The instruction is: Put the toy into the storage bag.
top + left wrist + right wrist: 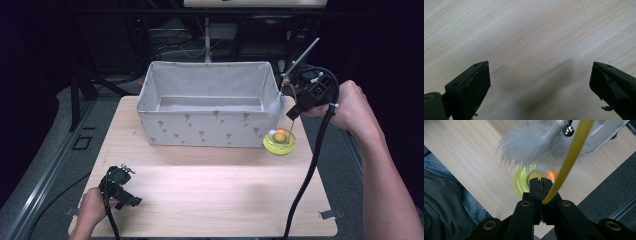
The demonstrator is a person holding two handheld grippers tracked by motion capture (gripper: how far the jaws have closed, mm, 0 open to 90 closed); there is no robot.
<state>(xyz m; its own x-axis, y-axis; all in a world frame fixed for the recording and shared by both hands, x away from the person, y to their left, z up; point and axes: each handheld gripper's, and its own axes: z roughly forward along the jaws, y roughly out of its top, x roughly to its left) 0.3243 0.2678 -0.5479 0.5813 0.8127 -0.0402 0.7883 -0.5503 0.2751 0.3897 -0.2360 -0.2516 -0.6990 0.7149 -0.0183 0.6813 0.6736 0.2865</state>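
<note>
A cat toy has a round yellow-green base (279, 144) with an orange ball (281, 135) in it, by the fabric bin's front right corner. A thin yellow stem (571, 155) rises from it and carries a grey feather (529, 145) and a small bell (568, 130). My right gripper (540, 182) is shut on that stem, above the base (520, 182). In the high view the right gripper (295, 112) is held beside the bin's right end. I cannot tell whether the base touches the table. My left gripper (131, 200) rests at the front left, open (540, 72) over bare wood.
A grey fabric bin (207, 127) with a small printed pattern stands at the back of the wooden table (215, 190). The table's right edge runs close to the toy, with dark floor beyond. The right gripper's black cable (305, 185) crosses the table's right side.
</note>
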